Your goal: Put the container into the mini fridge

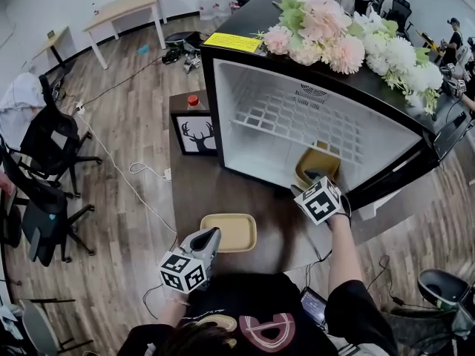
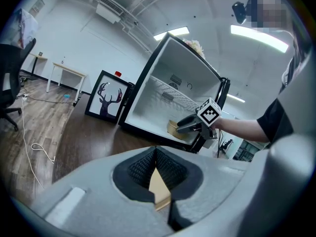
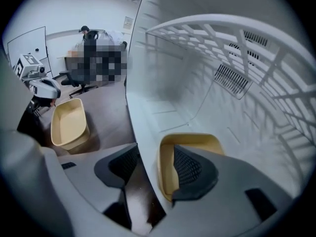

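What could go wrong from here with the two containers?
1. The right hand-held gripper has its jaws open but astride the near wall of the container in the mini fridge. Pulling back carelessly could hook that wall and drag the container out over the front lip.
2. The left hand-held gripper pinches only the rim of the second container on the table, so it may tilt or slip when lifted.

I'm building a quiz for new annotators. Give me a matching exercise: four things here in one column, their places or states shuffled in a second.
1 flowers
2 deer picture
3 left tool
4 right tool

A shut on the rim of the table container
B on top of the fridge
C open, astride a wall of the fridge container
D standing beside the fridge

Pairs: 1-B, 2-D, 3-A, 4-C
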Motion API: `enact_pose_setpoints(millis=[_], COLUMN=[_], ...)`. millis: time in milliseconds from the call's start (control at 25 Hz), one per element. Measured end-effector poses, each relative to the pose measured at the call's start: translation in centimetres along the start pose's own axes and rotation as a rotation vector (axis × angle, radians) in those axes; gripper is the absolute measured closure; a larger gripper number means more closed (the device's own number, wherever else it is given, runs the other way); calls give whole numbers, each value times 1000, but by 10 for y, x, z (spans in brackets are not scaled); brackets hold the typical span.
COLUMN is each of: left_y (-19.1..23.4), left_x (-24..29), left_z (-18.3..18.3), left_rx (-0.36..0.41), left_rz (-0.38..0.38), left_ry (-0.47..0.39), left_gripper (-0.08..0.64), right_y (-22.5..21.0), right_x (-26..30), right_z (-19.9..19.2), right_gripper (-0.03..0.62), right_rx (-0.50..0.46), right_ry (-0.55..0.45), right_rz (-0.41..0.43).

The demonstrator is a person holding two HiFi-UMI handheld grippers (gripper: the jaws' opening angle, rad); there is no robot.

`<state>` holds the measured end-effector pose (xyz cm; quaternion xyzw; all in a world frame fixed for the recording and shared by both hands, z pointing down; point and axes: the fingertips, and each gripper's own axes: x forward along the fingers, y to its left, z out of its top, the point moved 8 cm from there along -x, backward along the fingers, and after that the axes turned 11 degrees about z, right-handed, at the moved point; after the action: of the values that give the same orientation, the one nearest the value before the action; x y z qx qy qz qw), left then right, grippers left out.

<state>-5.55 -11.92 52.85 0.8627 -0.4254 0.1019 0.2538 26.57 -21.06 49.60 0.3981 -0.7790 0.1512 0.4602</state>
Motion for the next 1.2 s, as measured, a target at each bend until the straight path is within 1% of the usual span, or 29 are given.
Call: enact_pose_setpoints(millis=[200,360,440,560,640,760,880,1000,1080,1200], left_y=[-4,-8,-9,-9,-8,-6,-3,2,2,1], left_x=[1,0,-2,-7,-12,-18,-24,-29,-32,-37], left_z=[-1,0,0,0,0,0,-2,-3,-5,-8], left_rx=[15,33,41,43,41,32,11,-8,-19,-20], left_rz=[-21,-37,-37,-16,-1,13,36,71,76,68], left_ry=[2,0,-6,-23,-32,-46,-58,-71,-73,-69], left_gripper=[551,551,551,551,551,551,551,551,551,551], right_y=[17,33,40,54,66,87,107,129,146,168], right_x=[-17,-25,-28,-29,-30,-29,-25,-19,-14,-8], right_z=[2,1,0,-4,-6,-8,-11,-8,-6,-5], right_gripper=[350,337,308,305,307,319,334,348,348,350], right_rx=[61,36,50,68,46,22,14,-18,-46,-81], right_ry=[-141,-168,-192,-205,-202,-218,-233,-233,-221,-204], right_rz=[2,-2,14,45,76,159,199,255,288,316])
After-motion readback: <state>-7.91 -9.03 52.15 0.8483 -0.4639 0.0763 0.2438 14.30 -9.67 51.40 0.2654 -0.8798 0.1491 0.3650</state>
